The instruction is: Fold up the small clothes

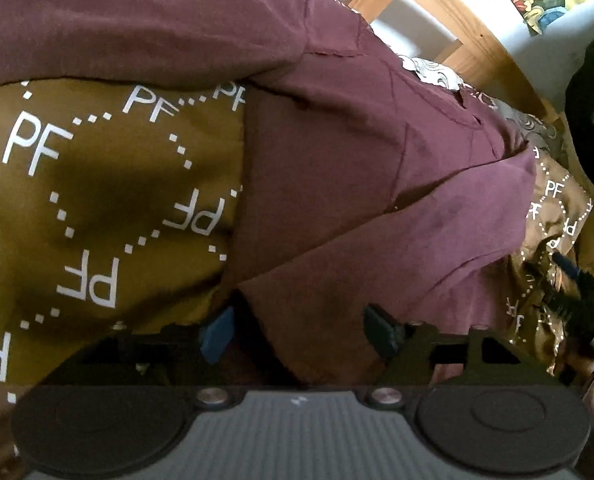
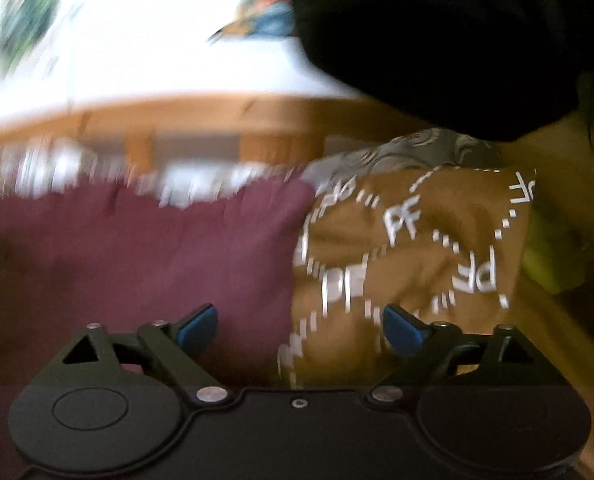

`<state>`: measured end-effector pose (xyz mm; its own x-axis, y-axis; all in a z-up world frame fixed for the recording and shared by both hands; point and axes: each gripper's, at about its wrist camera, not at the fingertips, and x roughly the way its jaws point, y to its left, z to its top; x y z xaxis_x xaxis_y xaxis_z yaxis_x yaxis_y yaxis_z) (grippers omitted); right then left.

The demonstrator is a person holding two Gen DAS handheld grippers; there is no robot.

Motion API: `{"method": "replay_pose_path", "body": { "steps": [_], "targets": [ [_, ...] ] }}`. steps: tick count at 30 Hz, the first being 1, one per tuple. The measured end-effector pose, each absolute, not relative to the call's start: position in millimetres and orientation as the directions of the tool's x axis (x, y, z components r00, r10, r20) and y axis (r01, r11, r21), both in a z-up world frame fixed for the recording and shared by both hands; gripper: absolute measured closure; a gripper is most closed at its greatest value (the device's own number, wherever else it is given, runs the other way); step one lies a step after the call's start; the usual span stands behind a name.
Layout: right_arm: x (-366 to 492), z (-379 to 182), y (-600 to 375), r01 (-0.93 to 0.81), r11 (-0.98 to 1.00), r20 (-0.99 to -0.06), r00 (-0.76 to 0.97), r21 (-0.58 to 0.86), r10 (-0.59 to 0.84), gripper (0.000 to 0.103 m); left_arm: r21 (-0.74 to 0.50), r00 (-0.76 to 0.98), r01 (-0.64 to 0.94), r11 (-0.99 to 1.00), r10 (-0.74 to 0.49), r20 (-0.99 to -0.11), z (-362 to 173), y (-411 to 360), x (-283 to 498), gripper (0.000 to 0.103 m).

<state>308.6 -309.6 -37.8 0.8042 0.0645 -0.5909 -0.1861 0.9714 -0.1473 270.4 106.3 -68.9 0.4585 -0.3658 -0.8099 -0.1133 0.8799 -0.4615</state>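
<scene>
Maroon garment [image 1: 337, 168] lying partly folded over brown PF-print cloth [image 1: 97, 184], sleeve crossing toward 4 o'clock. Left gripper [image 1: 299, 330] fingers standing apart over hem, gripping nothing. Right gripper [image 2: 299, 326] fingers apart, empty. Final folds seemingly remaining.

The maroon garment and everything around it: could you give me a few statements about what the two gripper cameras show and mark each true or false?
1. The maroon garment lies on a brown cloth printed with white PF letters. True.
2. The left gripper is clamped shut on the maroon garment. False: its jaws stand apart, with maroon fabric under the gap.
3. The right gripper stands open. True.
4. The printed cloth is blue with stars. False: it is brown with dotted lines and PF letters.
5. A wooden frame shows beyond the garment. True.
</scene>
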Motion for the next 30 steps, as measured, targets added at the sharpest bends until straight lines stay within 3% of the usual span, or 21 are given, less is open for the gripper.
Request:
{"method": "replay_pose_path", "body": {
  "steps": [3,7,8,10,11,12,15,20,27,30],
  "targets": [
    [284.3,-65.5,-285.1,-0.284,0.883,-0.599,0.801,-0.373,0.004,0.011,-0.439,0.462,-0.134,0.889,-0.335,-0.821,-69.6,99.2,268.0,0.022],
    [280.6,-100.3,-250.4,-0.295,0.707,-0.488,0.869,-0.643,-0.080,0.012,-0.415,0.449,-0.201,0.887,-0.293,-0.844,-70.6,87.8,266.9,0.020],
    [281.9,-105.2,-244.7,-0.281,0.679,-0.454,0.887,-0.678,-0.085,0.016,-0.408,0.453,-0.198,0.891,-0.286,-0.845,-70.5,85.5,265.8,0.020],
    [285.7,-106.5,-237.7,-0.247,0.675,-0.408,0.909,-0.695,-0.088,0.037,-0.378,0.456,-0.181,0.908,-0.263,-0.850,-70.8,78.9,265.5,0.020],
    [286.0,-103.2,-237.3,-0.239,0.684,-0.402,0.911,-0.689,-0.087,0.067,-0.362,0.457,-0.173,0.916,-0.251,-0.853,-70.9,76.6,264.3,0.020],
    [288.3,-100.6,-237.6,-0.237,0.697,-0.411,0.907,-0.676,-0.090,0.088,-0.355,0.457,-0.173,0.919,-0.245,-0.855,-71.2,75.5,263.6,0.020],
    [291.5,-90.9,-248.8,-0.197,0.778,-0.429,0.897,-0.597,-0.102,0.096,-0.357,0.464,-0.185,0.916,-0.239,-0.853,-71.7,74.6,260.9,0.020],
    [292.4,-81.3,-272.2,-0.133,0.860,-0.466,0.875,-0.492,-0.131,0.095,-0.369,0.491,-0.181,0.911,-0.241,-0.837,-69.3,71.8,254.0,0.014],
    [241.1,-65.7,-271.0,-0.122,0.912,-0.478,0.874,-0.392,-0.089,0.040,-0.389,0.510,-0.233,0.891,-0.229,-0.829,-61.0,75.3,238.3,0.007],
    [218.9,-54.3,-265.3,-0.114,0.949,-0.486,0.873,-0.293,-0.045,0.023,-0.380,0.520,-0.251,0.890,-0.207,-0.829,-53.7,76.3,234.9,0.005]
  ]
}}
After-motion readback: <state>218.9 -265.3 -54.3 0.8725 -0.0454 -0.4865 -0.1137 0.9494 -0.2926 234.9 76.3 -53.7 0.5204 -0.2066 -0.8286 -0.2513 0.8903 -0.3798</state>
